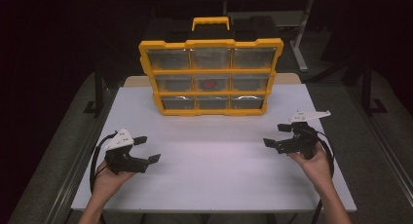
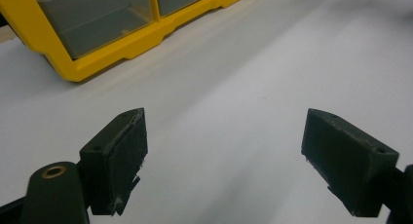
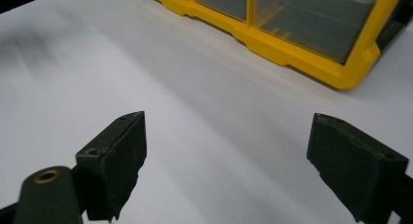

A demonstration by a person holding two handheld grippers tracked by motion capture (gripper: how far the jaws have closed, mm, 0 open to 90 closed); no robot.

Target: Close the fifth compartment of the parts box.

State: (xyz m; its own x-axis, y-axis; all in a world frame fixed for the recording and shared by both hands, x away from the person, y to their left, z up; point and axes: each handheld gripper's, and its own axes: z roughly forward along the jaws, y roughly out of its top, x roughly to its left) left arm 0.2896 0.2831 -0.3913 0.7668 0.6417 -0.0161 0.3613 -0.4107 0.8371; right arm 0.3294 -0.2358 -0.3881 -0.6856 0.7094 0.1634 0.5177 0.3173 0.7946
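A yellow organiser case [image 1: 210, 75] with clear drawers in three rows stands upright at the back of the white table [image 1: 209, 175]. A red object [image 1: 209, 84] lies in its middle drawer. My left gripper [image 1: 147, 149] is held low at the front left, open, with nothing between its jaws. My right gripper [image 1: 276, 135] is at the front right, also open and empty. In the left gripper view the gripper [image 2: 224, 160] looks over bare table toward the case's lower corner [image 2: 92, 34]. In the right gripper view the gripper [image 3: 226, 163] faces the case's other lower corner [image 3: 311, 44].
A yellow carry handle [image 1: 210, 22] tops the case. The table's front edge runs just behind both hands [image 1: 316, 165]. Dark floor and metal frame legs [image 1: 97, 87] surround the table.
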